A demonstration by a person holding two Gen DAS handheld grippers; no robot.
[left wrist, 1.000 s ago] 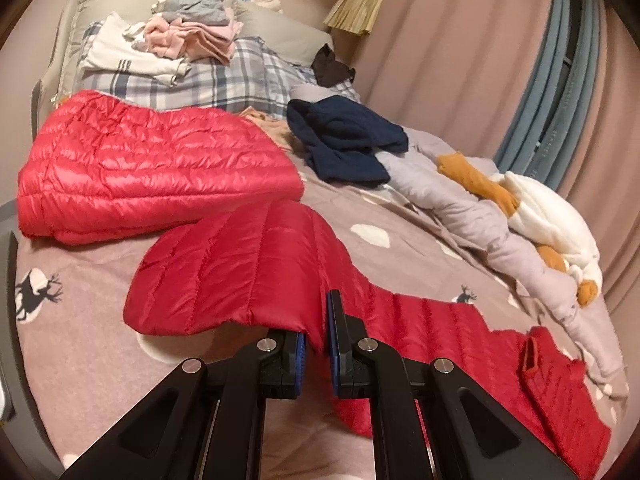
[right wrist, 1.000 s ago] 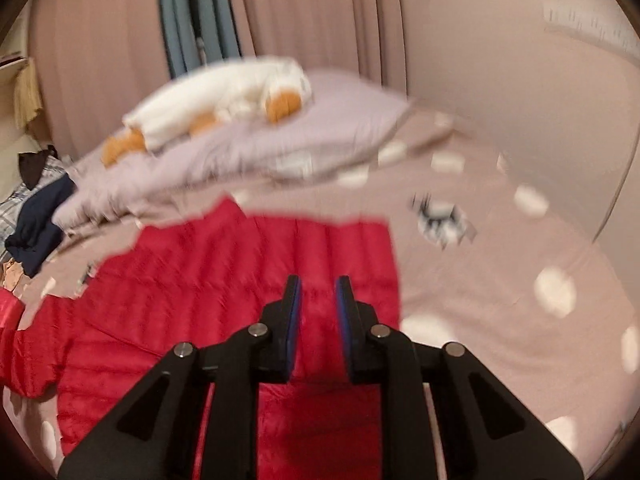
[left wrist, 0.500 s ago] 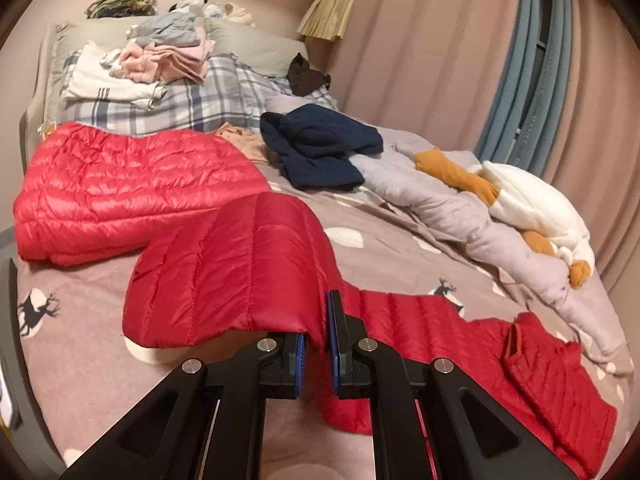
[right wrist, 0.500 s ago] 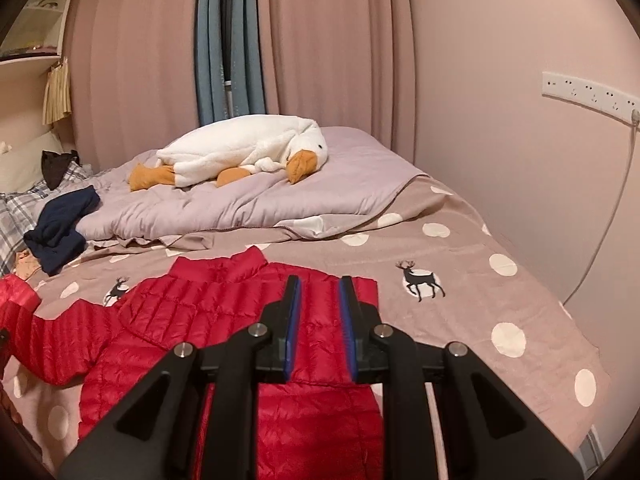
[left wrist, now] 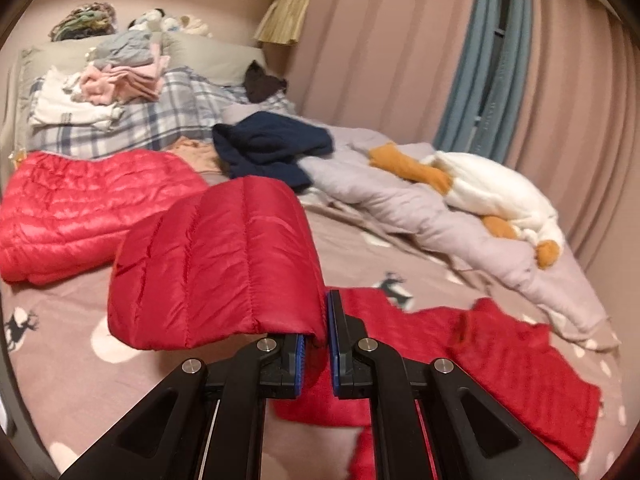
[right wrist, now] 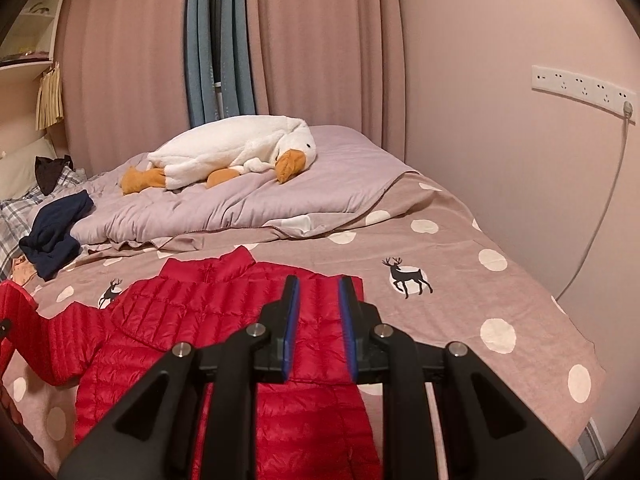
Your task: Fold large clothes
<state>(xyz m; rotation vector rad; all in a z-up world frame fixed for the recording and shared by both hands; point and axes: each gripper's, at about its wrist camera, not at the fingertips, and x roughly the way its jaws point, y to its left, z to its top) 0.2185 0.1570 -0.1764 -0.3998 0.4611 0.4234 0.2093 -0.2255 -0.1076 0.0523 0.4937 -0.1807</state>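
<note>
A white plush goose (right wrist: pixel 236 148) with orange feet lies on a rumpled lilac duvet (right wrist: pixel 256 204). A navy garment (left wrist: pixel 272 148) is heaped beside the duvet. Pink clothes (left wrist: pixel 124 84) and white ones (left wrist: pixel 68 106) sit on a plaid pillow (left wrist: pixel 172 120). Pink curtains (right wrist: pixel 320 40) flank a blue one (right wrist: pixel 204 40).

Our bed and what we see lying on it

We see the bed (right wrist: pixel 460 280) in its dotted deer sheet, the red down jacket (right wrist: pixel 224 344) spread at 6 o'clock in the right wrist view. At 11 o'clock the lilac duvet (right wrist: pixel 256 204) carries our white goose toy (right wrist: pixel 236 152); at 9 lies a navy garment (right wrist: pixel 54 228). In the left view a folded red jacket (left wrist: pixel 80 208) sits at 9, below the plaid blanket (left wrist: pixel 160 124) at 11.
</note>
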